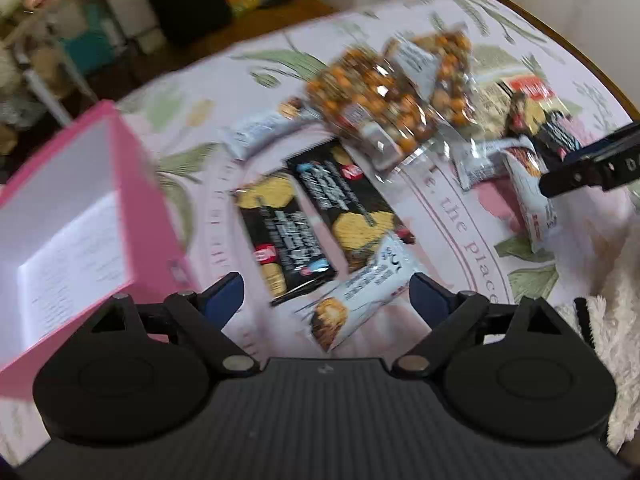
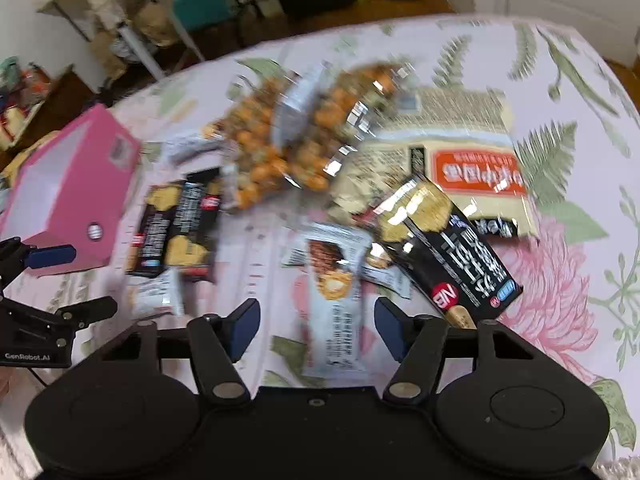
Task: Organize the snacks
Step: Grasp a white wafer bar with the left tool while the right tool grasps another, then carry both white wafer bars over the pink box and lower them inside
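Snack packets lie scattered on a floral tablecloth. My left gripper (image 1: pixel 326 294) hangs open, pointing down over a white bar packet (image 1: pixel 360 296) and two black cracker packets (image 1: pixel 280 240), touching none. An open pink box (image 1: pixel 72 220) stands at its left. My right gripper (image 2: pixel 318 320) is open, with a white bar packet (image 2: pixel 332 300) lying between its fingers; the pads stand clear of it. A black cracker packet (image 2: pixel 452 248) lies just to its right. Clear bags of orange nuts (image 2: pixel 288 136) sit further back. The left gripper (image 2: pixel 76 280) shows at the left edge, beside the pink box (image 2: pixel 68 192).
A beige bag with a red label (image 2: pixel 472 152) lies behind the black packet. The table's wooden edge (image 1: pixel 560 36) curves at the far right. Something white and fluffy (image 1: pixel 612 340) lies at the near right. Furniture and clutter stand on the floor beyond the table.
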`<state>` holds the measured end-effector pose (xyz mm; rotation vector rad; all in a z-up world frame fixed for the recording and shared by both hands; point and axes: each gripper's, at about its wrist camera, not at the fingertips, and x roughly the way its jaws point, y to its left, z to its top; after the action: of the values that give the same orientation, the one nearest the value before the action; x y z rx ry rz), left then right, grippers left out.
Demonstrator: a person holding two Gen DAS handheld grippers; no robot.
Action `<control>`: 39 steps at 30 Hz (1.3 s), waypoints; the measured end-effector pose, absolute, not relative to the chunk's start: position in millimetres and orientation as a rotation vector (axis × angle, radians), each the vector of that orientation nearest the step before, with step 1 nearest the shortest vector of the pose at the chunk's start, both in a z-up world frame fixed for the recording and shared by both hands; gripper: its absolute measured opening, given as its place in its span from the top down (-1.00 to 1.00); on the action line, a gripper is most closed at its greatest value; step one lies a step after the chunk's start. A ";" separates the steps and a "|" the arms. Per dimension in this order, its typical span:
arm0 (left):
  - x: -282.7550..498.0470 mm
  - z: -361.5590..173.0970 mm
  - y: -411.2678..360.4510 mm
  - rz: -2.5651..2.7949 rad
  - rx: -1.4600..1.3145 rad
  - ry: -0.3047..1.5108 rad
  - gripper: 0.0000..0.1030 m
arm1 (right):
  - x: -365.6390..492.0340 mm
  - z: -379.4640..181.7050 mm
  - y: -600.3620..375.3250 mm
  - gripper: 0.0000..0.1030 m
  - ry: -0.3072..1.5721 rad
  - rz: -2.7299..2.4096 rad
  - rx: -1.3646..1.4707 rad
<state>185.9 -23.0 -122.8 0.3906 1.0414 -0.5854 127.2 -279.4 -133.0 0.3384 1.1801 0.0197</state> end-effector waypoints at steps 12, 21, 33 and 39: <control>191.4 -155.4 -38.2 -0.852 0.449 1.070 -0.61 | 140.5 -161.4 -264.0 0.43 1.222 0.034 0.230; 196.9 -174.5 -42.1 -0.802 0.497 1.101 0.03 | 137.3 -148.5 -268.9 0.43 1.152 0.118 0.295; 189.3 -181.9 -47.1 -0.774 0.525 1.115 0.29 | 133.6 -153.2 -251.4 0.43 1.184 0.227 0.331; 177.4 -162.1 -46.8 -0.775 0.497 1.131 0.38 | 126.5 -157.4 -238.1 0.43 1.206 0.262 0.328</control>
<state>177.4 -46.8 -162.1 0.4971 1.1307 -0.7748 126.5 -238.1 -157.4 0.3278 1.2056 0.2615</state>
